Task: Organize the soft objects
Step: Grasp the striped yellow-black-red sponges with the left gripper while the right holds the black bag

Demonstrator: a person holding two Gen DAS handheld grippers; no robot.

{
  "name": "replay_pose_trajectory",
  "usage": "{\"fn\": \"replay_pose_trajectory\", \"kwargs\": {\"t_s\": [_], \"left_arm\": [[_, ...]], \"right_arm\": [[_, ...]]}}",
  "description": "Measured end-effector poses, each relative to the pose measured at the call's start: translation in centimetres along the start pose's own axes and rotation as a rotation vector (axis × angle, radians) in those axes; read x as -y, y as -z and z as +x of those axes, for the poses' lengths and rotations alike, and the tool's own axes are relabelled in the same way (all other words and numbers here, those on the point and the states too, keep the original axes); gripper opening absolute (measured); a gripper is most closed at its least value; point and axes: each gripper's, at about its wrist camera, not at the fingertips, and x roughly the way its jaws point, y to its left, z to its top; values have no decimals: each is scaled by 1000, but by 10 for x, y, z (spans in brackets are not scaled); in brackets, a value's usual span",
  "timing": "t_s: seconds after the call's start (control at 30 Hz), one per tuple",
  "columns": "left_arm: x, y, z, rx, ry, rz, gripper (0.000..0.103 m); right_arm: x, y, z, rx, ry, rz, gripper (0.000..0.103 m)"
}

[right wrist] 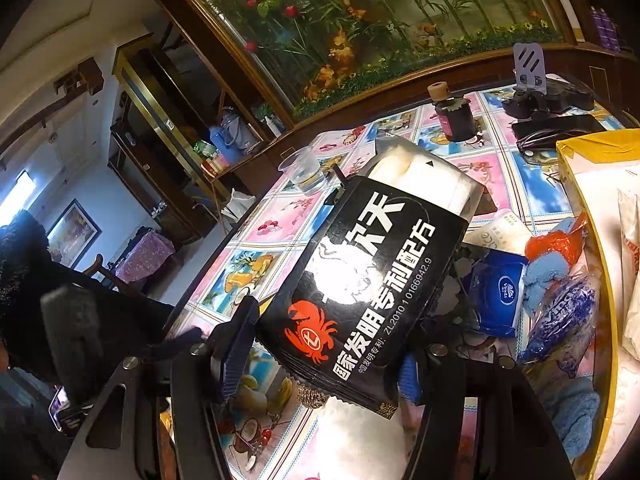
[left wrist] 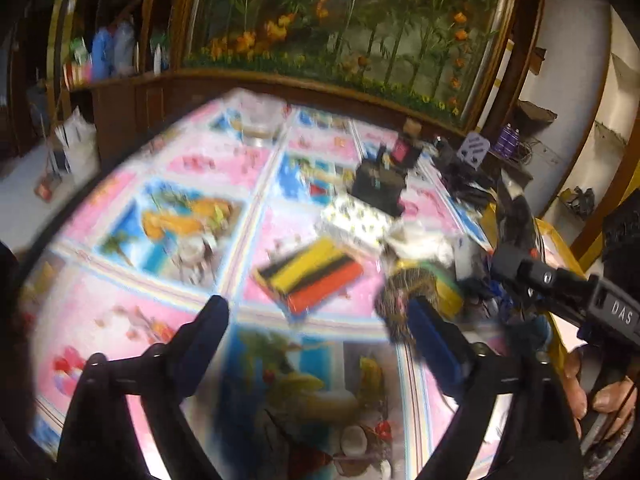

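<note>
My right gripper (right wrist: 320, 356) is shut on a long black pack with a red crab logo and white lettering (right wrist: 360, 272). It holds the pack by its near end, tilted up over the table. A gold woven thing (right wrist: 310, 394) and something soft and white (right wrist: 352, 440) lie below the pack. In the blurred left wrist view my left gripper (left wrist: 320, 320) stands open above the tablecloth with nothing between its fingers. A black, yellow and red striped pack (left wrist: 312, 276) lies just beyond it. A brown woven thing (left wrist: 400, 292) is by its right finger. The right gripper's body (left wrist: 560, 284) reaches in from the right.
A heap at the right holds a blue tissue pack (right wrist: 500, 292), a blue cloth (right wrist: 546, 276), an orange bag (right wrist: 556, 240) and a blue-patterned bag (right wrist: 564, 320) beside a yellow box (right wrist: 588, 148). A plastic cup (right wrist: 304, 172), dark bottle (right wrist: 456, 116) and phone stand (right wrist: 530, 68) stand farther back. A white patterned pack (left wrist: 356, 220) lies mid-table.
</note>
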Motion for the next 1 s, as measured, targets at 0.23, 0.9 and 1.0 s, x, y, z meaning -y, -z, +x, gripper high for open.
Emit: {"fn": "replay_pose_trajectory", "kwargs": {"t_s": [0.23, 0.9, 1.0], "left_arm": [[11, -9, 26, -66, -37, 169, 98], [13, -15, 107, -243, -123, 180, 70], [12, -8, 97, -239, -115, 144, 53]], "right_arm": [[0, 1, 0, 4, 4, 0, 66], [6, 2, 7, -30, -12, 27, 66], [6, 2, 7, -27, -10, 26, 66]]}}
